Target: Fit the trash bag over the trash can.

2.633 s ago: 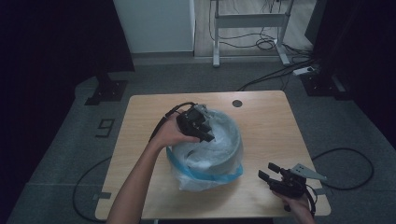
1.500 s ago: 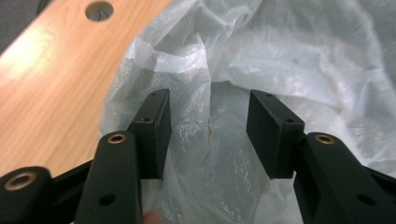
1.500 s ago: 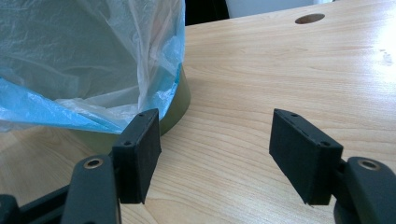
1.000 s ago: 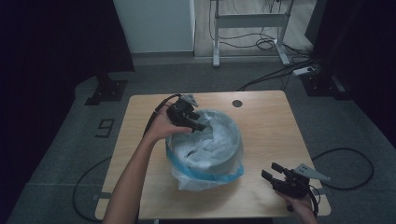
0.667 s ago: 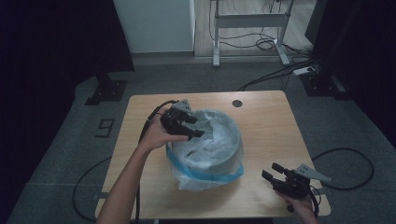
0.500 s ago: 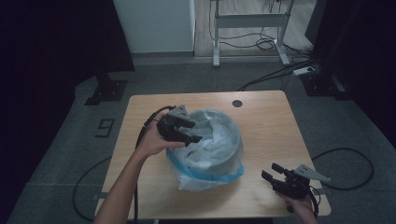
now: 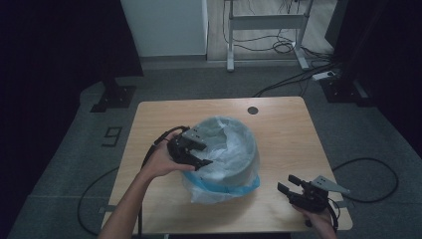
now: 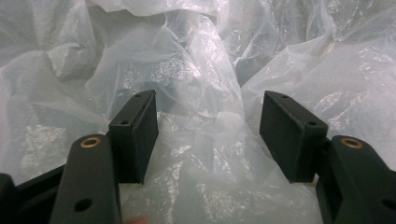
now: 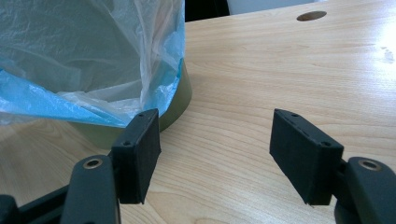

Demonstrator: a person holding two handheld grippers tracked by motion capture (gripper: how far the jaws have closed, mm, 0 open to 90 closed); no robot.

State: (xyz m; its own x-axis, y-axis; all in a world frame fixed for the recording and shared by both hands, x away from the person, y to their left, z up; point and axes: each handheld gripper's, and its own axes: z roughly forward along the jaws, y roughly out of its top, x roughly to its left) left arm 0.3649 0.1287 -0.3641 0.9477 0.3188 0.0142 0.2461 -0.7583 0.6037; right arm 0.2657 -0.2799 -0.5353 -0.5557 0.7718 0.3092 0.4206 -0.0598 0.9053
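A: How will that bag handle?

B: Light and limp, I'd judge — thin translucent film, crinkled all over, slippery between pads. It won't hold a shape, and a hard tug could tear it. The bin under it looks stiff, and probably light enough to slide on the desk if the film is pulled sideways.

A: Where would you take hold?

B: On a gathered fold or at the blue hem, where the film is doubled, rather than on a single flat layer.

A: Where is it relative to the left hand-held gripper?

B: Straight ahead and underneath. That one is at the bin's near-left rim, pointing into the lining. In the left gripper view a ridge of film rises between the two pads, but they stand apart from it — the jaws have just been opening, now about half wide, gripping nothing.

A: And the right hand-held gripper?

B: Low over the desk, well apart from the bin, which lies ahead and to its left. In the right gripper view the blue hem hangs just beyond its left pad. Jaws wide, empty, only bare wood between them.
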